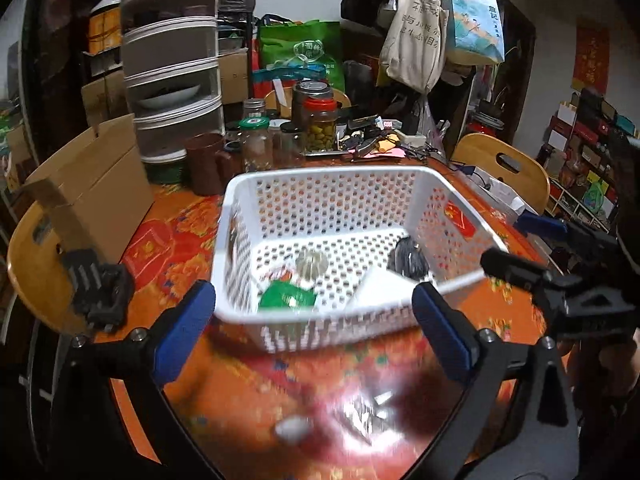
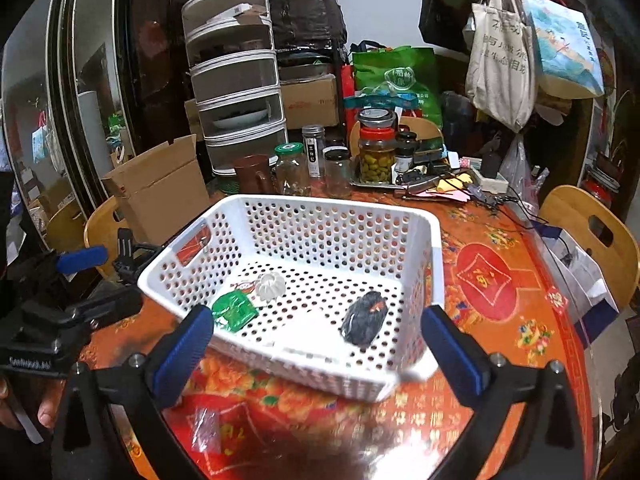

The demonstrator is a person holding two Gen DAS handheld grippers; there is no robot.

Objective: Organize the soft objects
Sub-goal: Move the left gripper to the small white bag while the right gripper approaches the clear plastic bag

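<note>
Where the red-and-orange patterned table (image 2: pixel 500 280) meets its near edge, a white perforated basket (image 2: pixel 320 224) stands, with jars (image 2: pixel 374 156), a brown mug (image 2: pixel 252 174), a stacked set of clear drawers (image 2: pixel 236 80) and a cardboard box (image 2: pixel 160 188) crowded toward the far edge behind it. Contents of the basket: a green packet (image 2: pixel 232 312) near its left wall, a white ridged round object (image 2: pixel 270 286) just beside it toward the back, a flat white piece (image 2: pixel 312 332) against the near wall, and a dark crumpled item (image 2: pixel 364 318) near the right wall. Left gripper (image 1: pixel 314 336): jaws wide, holding nothing, poised at the basket's near wall, blue pads (image 1: pixel 184 334) to either side of it. Right gripper (image 2: pixel 320 356): jaws likewise wide and unloaded, at the basket's near wall. On the table's near edge, outside the basket, lie a small clear wrapped item (image 2: pixel 206 428) and a pale blurred object (image 1: pixel 294 428) whose identity cannot be told.
</note>
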